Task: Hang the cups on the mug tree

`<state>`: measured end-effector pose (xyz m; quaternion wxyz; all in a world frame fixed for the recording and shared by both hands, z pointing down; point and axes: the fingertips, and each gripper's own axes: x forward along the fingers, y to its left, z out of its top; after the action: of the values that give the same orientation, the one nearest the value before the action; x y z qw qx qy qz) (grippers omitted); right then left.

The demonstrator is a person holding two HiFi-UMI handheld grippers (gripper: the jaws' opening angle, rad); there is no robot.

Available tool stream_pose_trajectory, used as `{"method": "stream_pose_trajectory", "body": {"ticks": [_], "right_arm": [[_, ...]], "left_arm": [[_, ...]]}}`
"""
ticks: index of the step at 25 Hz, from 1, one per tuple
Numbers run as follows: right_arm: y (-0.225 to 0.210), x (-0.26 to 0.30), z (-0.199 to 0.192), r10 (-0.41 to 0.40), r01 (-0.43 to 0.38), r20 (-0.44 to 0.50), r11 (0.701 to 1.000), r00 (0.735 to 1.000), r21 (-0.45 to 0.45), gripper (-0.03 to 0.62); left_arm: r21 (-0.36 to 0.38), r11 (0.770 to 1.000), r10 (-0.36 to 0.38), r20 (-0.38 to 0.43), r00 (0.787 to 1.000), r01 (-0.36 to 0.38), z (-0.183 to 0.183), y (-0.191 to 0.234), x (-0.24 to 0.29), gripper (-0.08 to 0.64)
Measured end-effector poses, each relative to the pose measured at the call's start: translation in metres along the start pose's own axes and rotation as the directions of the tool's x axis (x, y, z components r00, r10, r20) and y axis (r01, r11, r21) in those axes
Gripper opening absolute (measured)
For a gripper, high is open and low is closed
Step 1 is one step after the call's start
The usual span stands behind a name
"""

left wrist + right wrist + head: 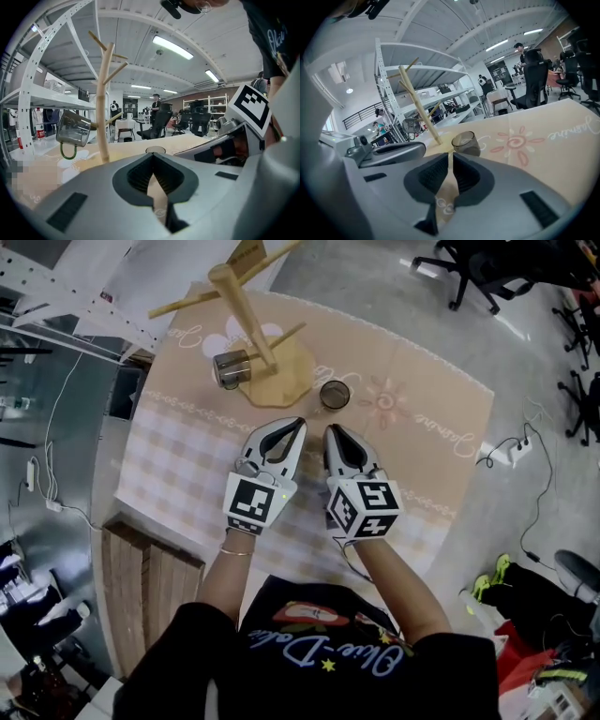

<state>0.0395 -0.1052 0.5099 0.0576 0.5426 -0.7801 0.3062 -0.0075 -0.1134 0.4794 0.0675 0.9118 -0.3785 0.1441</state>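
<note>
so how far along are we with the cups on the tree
Done: the green-handled cup already hangs on a low branch of the mug tree. In hand: nothing; the left gripper and right gripper are both shut and empty, short of the tree. Left: the dark cup, upright on the tablecloth beside the tree's base, is not yet hung.
</note>
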Motion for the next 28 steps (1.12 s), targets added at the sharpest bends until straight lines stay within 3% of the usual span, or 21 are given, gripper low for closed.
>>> {"method": "stream_pose_trajectory", "body": {"ticks": [2,13,28], "right_arm": [[0.001,0.005,-0.003,-0.012,0.012,-0.011,1.0,1.0,0.011,0.075],[-0.006,0.021,-0.009,-0.173,0.175,-0.04,0.983,0.984,0.048,0.083],[-0.001,0.041,-0.009,-0.277,0.289,-0.131,0.954,0.952,0.084,0.115]], "left_arm": [[0.002,1.0,-0.005,-0.006,1.0,0.005,-0.003,0.003,0.002,0.008],[0.006,1.0,-0.028,-0.015,0.999,0.028,-0.009,0.018,0.008,0.008],[-0.034,0.998,-0.049,-0.003,0.999,0.049,-0.012,0.032,0.011,0.008]]}}
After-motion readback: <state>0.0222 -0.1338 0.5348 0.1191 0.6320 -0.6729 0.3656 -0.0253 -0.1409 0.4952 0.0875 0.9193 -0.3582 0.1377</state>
